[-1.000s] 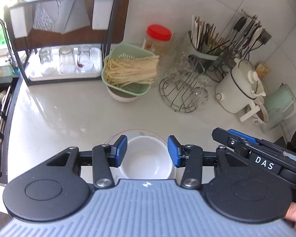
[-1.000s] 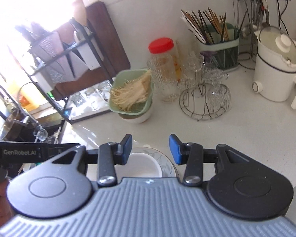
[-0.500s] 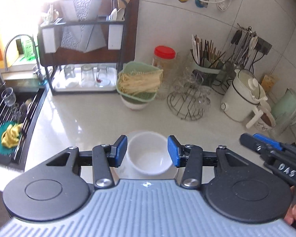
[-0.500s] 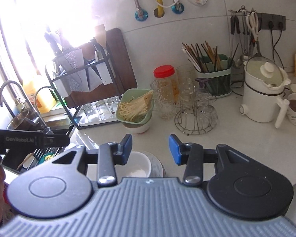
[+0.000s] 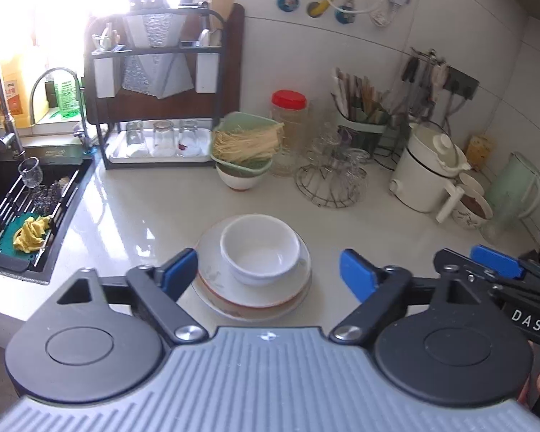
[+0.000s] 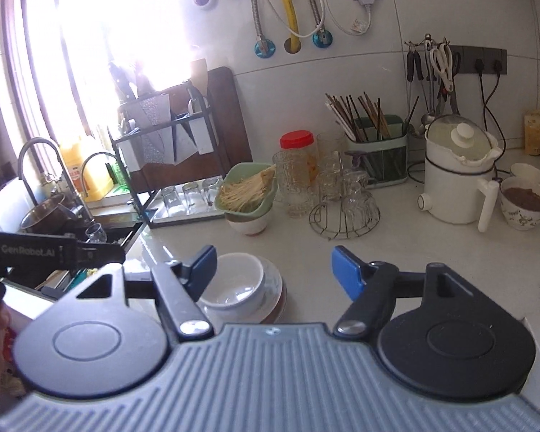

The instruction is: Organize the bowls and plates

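Both grippers, left gripper (image 5: pixel 268 270) and right gripper (image 6: pixel 273 270), are spreading wider and gripping nothing, leaving the white bowl (image 5: pixel 260 248) sitting stacked on the plates (image 5: pixel 252 297) near the countertop's (image 5: pixel 133 208) front edge.

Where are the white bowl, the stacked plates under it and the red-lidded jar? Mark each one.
white bowl (image 5: pixel 259 248), left wrist view, on its inner floor.
stacked plates (image 5: pixel 212 277), left wrist view, on the top plate's bare left rim.
red-lidded jar (image 6: pixel 297 140), right wrist view, on its red lid.
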Demonstrator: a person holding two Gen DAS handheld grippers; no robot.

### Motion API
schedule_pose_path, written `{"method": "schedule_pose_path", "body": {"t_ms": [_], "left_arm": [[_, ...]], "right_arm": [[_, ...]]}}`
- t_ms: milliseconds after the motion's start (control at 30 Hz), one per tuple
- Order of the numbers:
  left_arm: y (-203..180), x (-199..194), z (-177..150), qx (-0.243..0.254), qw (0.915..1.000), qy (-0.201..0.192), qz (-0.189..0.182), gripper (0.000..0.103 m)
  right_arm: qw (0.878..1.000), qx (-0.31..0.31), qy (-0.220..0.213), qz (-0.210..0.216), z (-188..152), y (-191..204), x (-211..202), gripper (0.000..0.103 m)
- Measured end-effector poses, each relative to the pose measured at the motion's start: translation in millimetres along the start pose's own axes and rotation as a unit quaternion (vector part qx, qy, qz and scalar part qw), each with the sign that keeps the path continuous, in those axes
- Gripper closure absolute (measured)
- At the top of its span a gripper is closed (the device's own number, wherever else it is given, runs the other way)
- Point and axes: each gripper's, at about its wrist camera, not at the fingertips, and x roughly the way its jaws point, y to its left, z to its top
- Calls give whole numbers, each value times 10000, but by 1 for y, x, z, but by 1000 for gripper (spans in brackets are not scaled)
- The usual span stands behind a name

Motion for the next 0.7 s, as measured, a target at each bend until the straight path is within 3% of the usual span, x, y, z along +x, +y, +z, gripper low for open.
{"method": "schedule_pose_path", "body": {"t_ms": [67, 267, 700], "left_arm": [[-2, -5, -7, -10, 10000, 1, 92, 6], [-6, -19, -27, 88, 9995, 0, 311, 3], [-10, -33, -52, -92, 9989, 94, 457, 2]], "right_arm": [[9999, 16, -97, 121, -9, -2, -8, 26], [9996, -57, -259, 68, -20, 1, -30, 0], [9997, 168, -30, -150, -39, -9, -41, 0]]}}
